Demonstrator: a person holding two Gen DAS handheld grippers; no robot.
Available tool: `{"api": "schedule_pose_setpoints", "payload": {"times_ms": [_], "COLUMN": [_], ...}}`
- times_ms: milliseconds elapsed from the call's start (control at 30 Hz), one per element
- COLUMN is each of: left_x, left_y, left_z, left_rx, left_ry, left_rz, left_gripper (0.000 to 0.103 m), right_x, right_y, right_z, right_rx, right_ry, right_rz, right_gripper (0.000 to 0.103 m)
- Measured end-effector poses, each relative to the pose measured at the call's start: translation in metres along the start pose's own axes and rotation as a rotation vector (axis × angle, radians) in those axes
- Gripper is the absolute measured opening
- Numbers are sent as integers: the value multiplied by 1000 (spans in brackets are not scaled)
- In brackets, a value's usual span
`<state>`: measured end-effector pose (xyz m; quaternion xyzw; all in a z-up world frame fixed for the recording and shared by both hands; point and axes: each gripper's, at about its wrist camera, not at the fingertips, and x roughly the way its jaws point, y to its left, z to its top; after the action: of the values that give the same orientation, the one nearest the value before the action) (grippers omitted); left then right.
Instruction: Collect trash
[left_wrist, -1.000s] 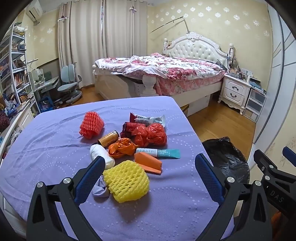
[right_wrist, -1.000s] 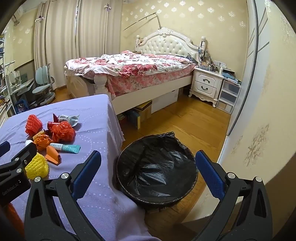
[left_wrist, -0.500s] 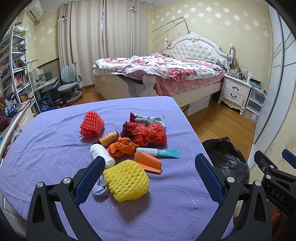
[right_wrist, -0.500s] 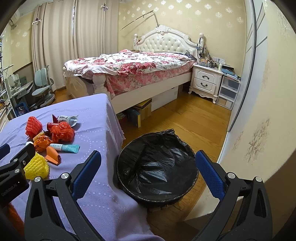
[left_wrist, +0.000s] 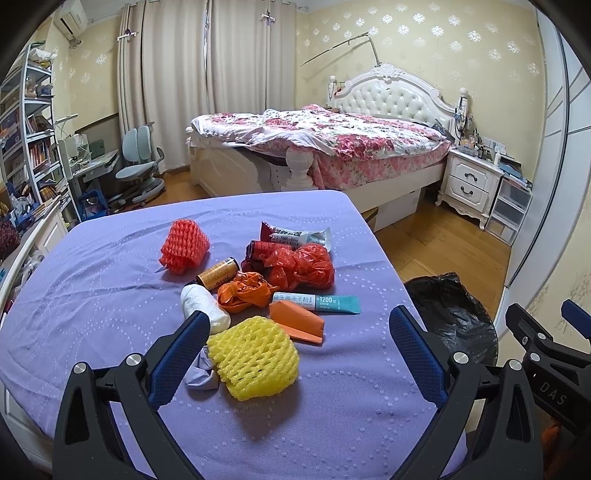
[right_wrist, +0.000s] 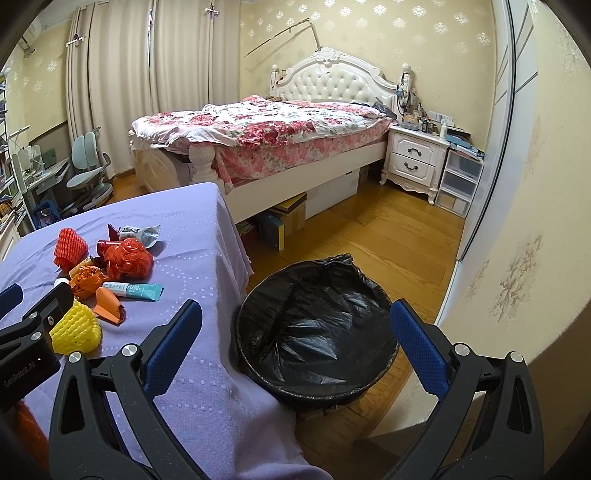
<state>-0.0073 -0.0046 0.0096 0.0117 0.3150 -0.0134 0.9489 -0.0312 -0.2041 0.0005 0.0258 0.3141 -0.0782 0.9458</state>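
2 claws, left claw (left_wrist: 295, 345) and right claw (right_wrist: 295, 336), remain wide apart and empty, so the yellow foam fruit net (left_wrist: 255, 356) just ahead of the left is uncollected.

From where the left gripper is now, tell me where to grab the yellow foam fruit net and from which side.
Grip the yellow foam net across its middle, coming straight forward and down with the left gripper, whose fingers are open wider than it. It is a soft, squashable dome lying nearest on the purple tablecloth. Probably avoid its left edge, where a crumpled grey scrap touches it.
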Motion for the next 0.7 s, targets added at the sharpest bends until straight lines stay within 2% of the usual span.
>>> {"api": "schedule_pose_setpoints", "payload": {"times_ms": [433, 700], "left_x": [1, 7], "left_y": [1, 9], "left_z": [-4, -12], "left_rx": [2, 10], "left_ry": [5, 36], "left_rz": [-8, -2], "left_gripper": [96, 85], "right_x": [1, 5], "right_y": [0, 1], "right_z": [-1, -3], "right_rx": [5, -2], "right_ry": [12, 23], "right_rz": [1, 11], "right_gripper": [99, 98]}}
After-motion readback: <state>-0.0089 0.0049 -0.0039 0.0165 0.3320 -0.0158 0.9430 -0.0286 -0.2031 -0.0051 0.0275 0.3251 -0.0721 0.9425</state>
